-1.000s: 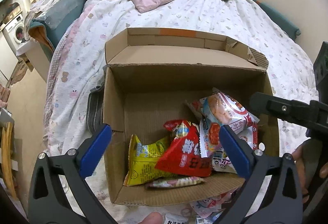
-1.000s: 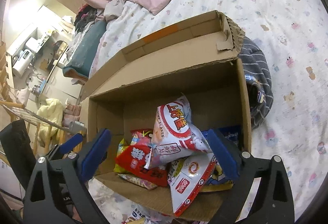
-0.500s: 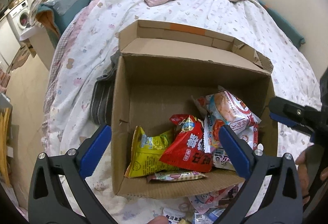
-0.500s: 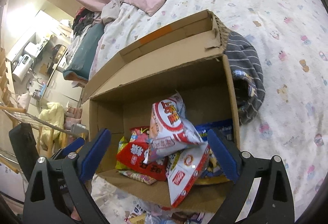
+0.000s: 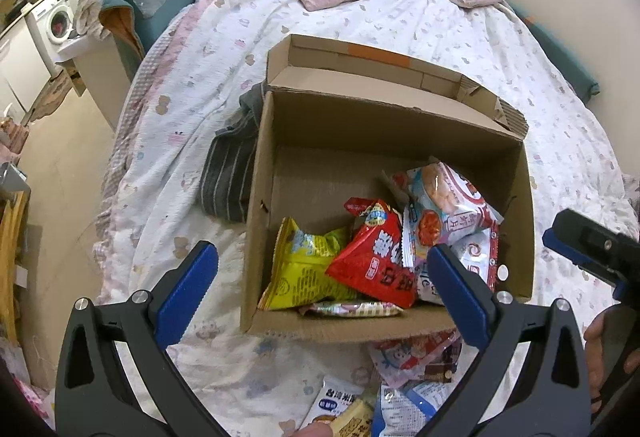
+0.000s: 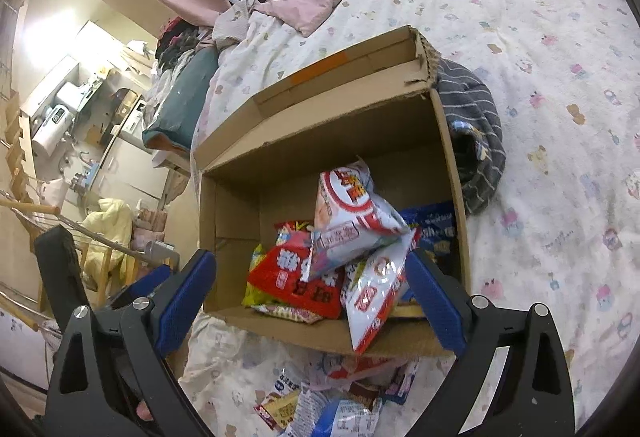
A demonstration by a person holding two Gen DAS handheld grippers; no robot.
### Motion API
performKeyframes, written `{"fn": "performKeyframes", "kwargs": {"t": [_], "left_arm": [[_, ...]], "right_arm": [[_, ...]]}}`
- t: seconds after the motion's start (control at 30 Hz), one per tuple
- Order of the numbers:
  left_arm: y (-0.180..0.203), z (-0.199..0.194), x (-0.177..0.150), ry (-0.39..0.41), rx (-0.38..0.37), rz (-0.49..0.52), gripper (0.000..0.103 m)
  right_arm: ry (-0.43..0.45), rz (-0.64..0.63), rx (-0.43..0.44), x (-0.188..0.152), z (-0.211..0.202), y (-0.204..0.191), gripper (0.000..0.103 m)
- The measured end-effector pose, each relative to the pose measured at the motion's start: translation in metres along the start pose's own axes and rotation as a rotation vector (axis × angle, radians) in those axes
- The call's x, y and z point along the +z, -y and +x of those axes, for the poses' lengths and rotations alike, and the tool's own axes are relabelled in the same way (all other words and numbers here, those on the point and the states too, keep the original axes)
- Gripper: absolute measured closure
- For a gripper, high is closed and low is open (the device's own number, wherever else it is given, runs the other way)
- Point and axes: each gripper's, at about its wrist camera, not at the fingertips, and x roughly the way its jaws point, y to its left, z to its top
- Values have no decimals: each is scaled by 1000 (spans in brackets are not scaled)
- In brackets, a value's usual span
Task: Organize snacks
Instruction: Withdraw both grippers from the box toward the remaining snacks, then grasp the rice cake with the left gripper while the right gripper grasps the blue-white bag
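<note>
Partly | blue packet [image 6: 434, 227] behind bags | box [image 6: 454, 173] | bottom packets cropped

My left gripper [image 5: 320, 277] has its blue-padded black fingers [image 5: 186, 287] spread wide, gripping nothing, across the lower frame. My right gripper [image 6: 312, 295] is spread likewise; from the left wrist it shows at the right edge [image 5: 592, 253], a bare hand [image 5: 612, 349] holding it.

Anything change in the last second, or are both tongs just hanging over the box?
Both tongs, left and right, drew back from the cardboard box, exposing loose packets on the bed. Nothing gripped or released. Both stayed open and empty; the red bag hasn't moved.
</note>
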Motion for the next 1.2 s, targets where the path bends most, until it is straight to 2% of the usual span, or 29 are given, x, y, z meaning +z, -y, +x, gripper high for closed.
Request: {"fn": "performKeyframes", "kwargs": {"t": [0.33,0.5,0.73,0.87,0.93,1.03,1.13,1.2], "left_arm": [[-5,-26,-25,11,-1,-13,0],[-11,-35,-44,-16,-23,-35,0],[-20,-38,-72,-45,8,-30,0],[-24,-24,-85,-131,-10,-50,0],[-22,-9,-95,-210,-10,-33,0],[-20,12,-109,-312,-61,-27,1],[-20,30,-120,-390,-65,-30,11],[-20,38,-126,-423,-69,-35,22]], "right_arm": [[-7,-3,-5,-42,-24,-3,5],[-13,20,-4,-62,-35,3,5],[-32,55,-32,-78,-41,18,5],[-60,72,-68,-85,-38,32,5],[-86,93,-74,-89,-33,40,5],[-110,108,-83,-94,-29,47,5],[-110,102,-92,-95,-29,48,5],[-114,101,-94,-96,-29,49,5]]}}
